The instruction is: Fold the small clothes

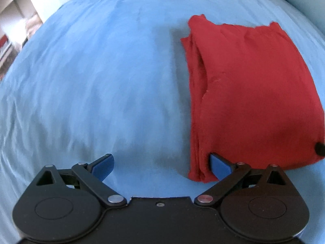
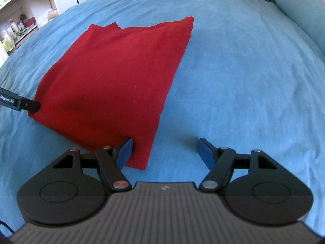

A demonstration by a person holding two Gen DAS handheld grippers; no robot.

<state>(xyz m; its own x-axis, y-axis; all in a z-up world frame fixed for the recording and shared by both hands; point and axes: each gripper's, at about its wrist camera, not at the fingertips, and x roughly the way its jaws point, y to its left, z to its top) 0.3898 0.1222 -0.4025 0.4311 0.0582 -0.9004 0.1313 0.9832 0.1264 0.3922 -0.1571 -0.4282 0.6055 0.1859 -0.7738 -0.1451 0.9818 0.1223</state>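
While both grippers stand wide and hold nothing, the left gripper (image 1: pixel 162 166) and right gripper (image 2: pixel 164 152) flank the cloth's (image 2: pixel 113 77) near corners on the bed (image 2: pixel 233 81); pinch every layer together before folding.

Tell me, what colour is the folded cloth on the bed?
Red: the folded cloth shows best in the right wrist view.

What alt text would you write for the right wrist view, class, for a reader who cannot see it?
A folded red garment lies on a blue bedsheet. The right tool is open at its near corner, and the left tool touches its left edge.
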